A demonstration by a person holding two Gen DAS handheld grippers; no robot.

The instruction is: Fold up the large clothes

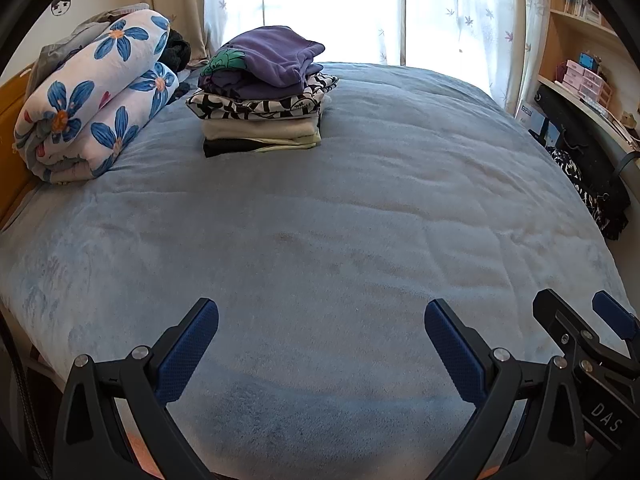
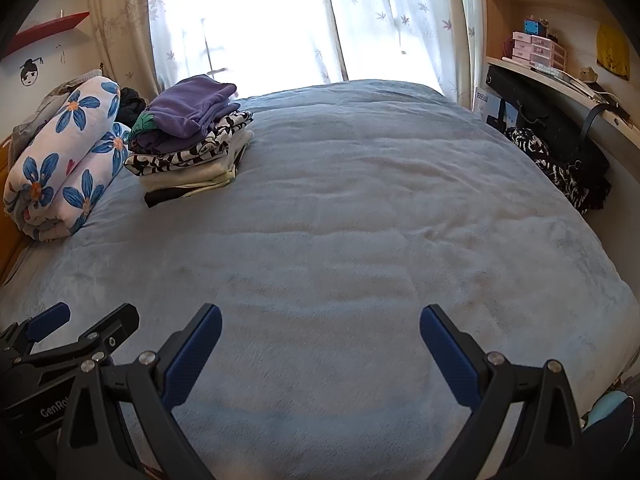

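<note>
From the left wrist view, the left hand-held gripper (image 1: 321, 322) stands wide apart with nothing between its blue pads, hovering over the near part of the bed (image 1: 360, 208), whose blue blanket lies bare in front of it. The stack of folded clothes (image 1: 262, 96) sits well ahead and a little to the left, near the far side of the bed, its long side running roughly across the view. A purple garment (image 1: 276, 56) tops it, over a black-and-white patterned one. Just left of the stack lies a rolled floral quilt (image 1: 96, 96). No unfolded garment shows on the blanket. The right hand-held gripper (image 1: 580, 312) appears at the right edge, just beside this one; the letters "DAS" can be read on its body. A box (image 1: 528, 114) by the desk bears print too small to read.

From the right wrist view, the right hand-held gripper (image 2: 320, 324) is likewise spread wide and empty. Here the stack (image 2: 192, 140) lies ahead and well to the left, so I judge the left hand the nearer one to it. The left hand-held gripper (image 2: 86, 320) shows at the lower left, marked "GenRo", the rest cut off. Dark patterned cloth (image 2: 560, 168) hangs off the bed's right side below a desk; it may be the next garment, though I cannot tell.
</note>
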